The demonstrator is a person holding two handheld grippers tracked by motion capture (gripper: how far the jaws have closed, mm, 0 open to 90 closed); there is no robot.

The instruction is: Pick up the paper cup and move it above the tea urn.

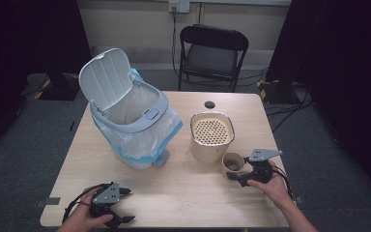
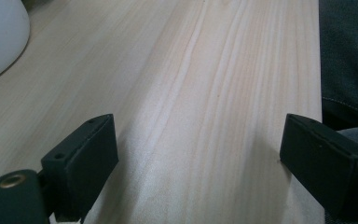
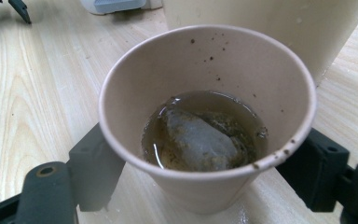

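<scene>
A paper cup (image 1: 232, 163) stands at the table's right front, beside a cream container (image 1: 211, 137) with a perforated top. My right gripper (image 1: 233, 170) is shut on the cup, one jaw against each side. In the right gripper view the cup (image 3: 205, 70) holds brownish liquid and a soaked tea bag (image 3: 198, 140), and dark specks dot its inner wall. The cream container (image 3: 270, 28) rises just behind it. My left gripper (image 1: 125, 205) lies at the front left corner, open and holding nothing. Between its jaws, the left gripper (image 2: 198, 154) has bare wood.
A white bin (image 1: 130, 116) with a plastic liner leans at the table's left middle, its lid (image 1: 106, 77) swung up. A small black disc (image 1: 209, 104) lies near the far edge. A folding chair (image 1: 212, 53) stands behind the table (image 1: 174, 193).
</scene>
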